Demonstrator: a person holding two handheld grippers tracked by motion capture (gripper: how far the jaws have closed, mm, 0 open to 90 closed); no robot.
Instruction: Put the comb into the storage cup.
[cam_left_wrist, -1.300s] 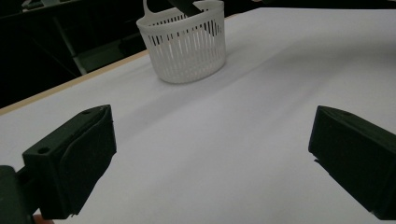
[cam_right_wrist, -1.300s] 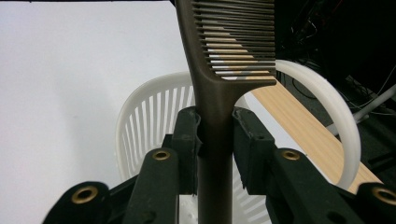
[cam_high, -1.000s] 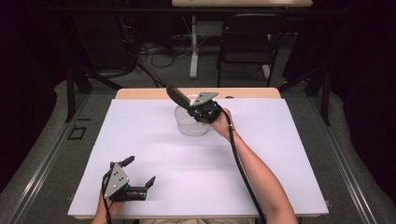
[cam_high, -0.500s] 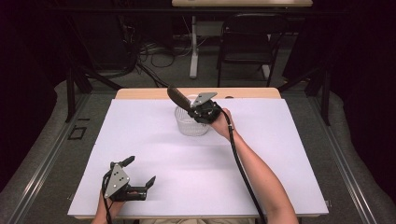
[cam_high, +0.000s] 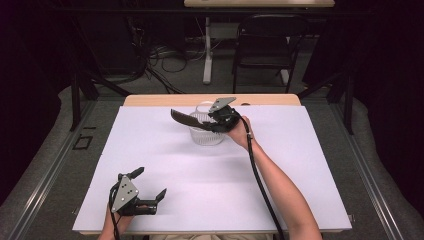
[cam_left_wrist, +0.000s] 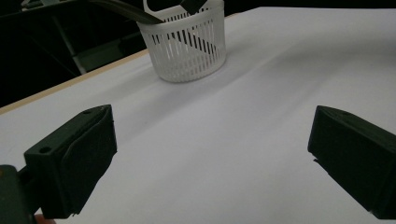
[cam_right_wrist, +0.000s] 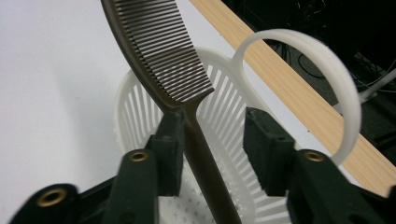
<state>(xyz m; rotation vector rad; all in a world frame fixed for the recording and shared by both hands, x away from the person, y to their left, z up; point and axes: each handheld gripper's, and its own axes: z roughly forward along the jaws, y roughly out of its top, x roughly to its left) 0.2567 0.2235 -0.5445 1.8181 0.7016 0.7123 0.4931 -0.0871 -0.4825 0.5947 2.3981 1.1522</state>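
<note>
A dark comb lies slanted across the rim of a white slatted basket at the far middle of the table. Its toothed end sticks out to the left. My right gripper hovers over the basket. In the right gripper view the comb has its handle down inside the basket, leaning on one jaw with a clear gap to the other. The jaws of the right gripper have just been opening. My left gripper rests at the near left, open and holding nothing.
The basket's hoop handle arches up beside my right jaws. A white sheet covers the table, with a wooden edge at the far side. A chair and cables stand on the floor beyond.
The comb's toothed end has dropped from pointing up and left to lying lower and flatter over the basket rim. Both hands stay where they were.
</note>
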